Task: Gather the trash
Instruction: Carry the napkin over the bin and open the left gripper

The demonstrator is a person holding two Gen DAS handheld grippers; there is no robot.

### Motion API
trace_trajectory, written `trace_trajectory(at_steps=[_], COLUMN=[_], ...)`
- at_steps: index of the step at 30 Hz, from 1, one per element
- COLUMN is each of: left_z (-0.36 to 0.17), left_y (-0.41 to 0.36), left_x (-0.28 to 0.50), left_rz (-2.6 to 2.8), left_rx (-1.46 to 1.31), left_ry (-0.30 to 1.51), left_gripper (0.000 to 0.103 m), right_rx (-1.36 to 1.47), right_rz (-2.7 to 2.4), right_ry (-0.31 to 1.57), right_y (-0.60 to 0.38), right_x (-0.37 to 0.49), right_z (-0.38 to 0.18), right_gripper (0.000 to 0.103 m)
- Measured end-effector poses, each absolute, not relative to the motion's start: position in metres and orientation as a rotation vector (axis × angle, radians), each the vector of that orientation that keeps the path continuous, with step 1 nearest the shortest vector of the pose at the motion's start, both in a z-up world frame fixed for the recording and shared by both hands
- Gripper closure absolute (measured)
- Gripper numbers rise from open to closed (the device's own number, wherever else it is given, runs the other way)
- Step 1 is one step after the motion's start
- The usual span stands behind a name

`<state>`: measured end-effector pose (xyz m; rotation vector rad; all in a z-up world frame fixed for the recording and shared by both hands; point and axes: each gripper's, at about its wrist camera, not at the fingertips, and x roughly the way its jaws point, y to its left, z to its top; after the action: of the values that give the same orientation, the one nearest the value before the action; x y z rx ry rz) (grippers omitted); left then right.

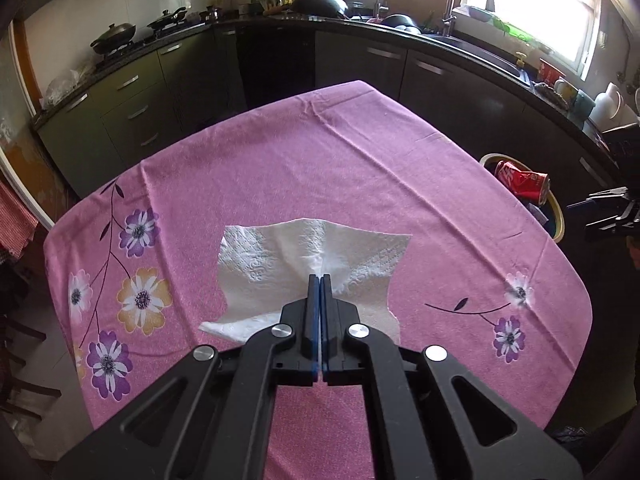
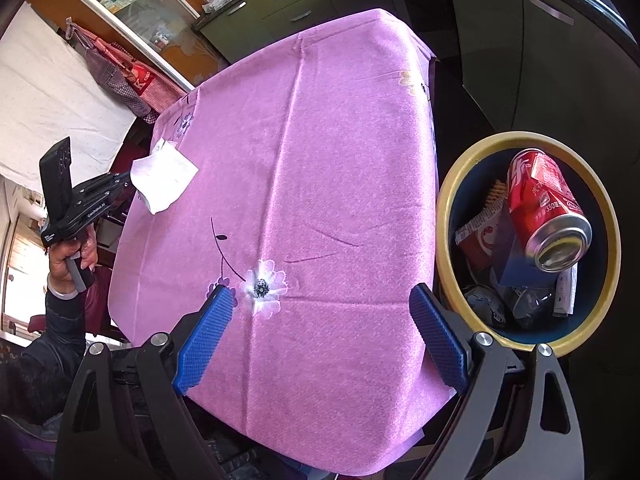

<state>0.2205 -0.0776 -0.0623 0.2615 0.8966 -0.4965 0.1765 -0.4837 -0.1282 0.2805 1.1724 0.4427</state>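
Left wrist view shows the left tool clenched on a white paper towel, its two blue-lined fingers pressed together with the sheet pinched between them near its middle. The towel spreads out crumpled over the pink flowered tablecloth that covers the surface; whether it is lifted clear of the cloth cannot be told from this view. From the right wrist view the same towel hangs from the left tool at the far left edge of the surface, and a hand grips the tool's handle.

The right tool is released, its blue pads spread wide apart with nothing between them, above the near edge of the cloth. Just beside the surface on the right stands a yellow-rimmed trash bin. A red soda can lies tilted on top of wrappers and other rubbish inside it.
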Motion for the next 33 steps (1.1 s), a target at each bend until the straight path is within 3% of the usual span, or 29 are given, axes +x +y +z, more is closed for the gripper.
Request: trace_trajectory(at_steps=[21, 33], left_z=[-0.024, -0.02], left_y=[-0.16, -0.281], left_x=[0.201, 0.203], left_rz=[-0.646, -0.855], left_rx=[0.366, 0.449], left_ry=[0.81, 0.793], left_gripper=[0.103, 0.103], right_rx=[0.293, 0.356], right_rz=[0.415, 0.309], right_ry=[1.135, 1.093], right_y=[-0.507, -0.569], right_x=[0.156, 0.114], right_z=[-0.123, -0.126], right_gripper=[0.014, 0.014])
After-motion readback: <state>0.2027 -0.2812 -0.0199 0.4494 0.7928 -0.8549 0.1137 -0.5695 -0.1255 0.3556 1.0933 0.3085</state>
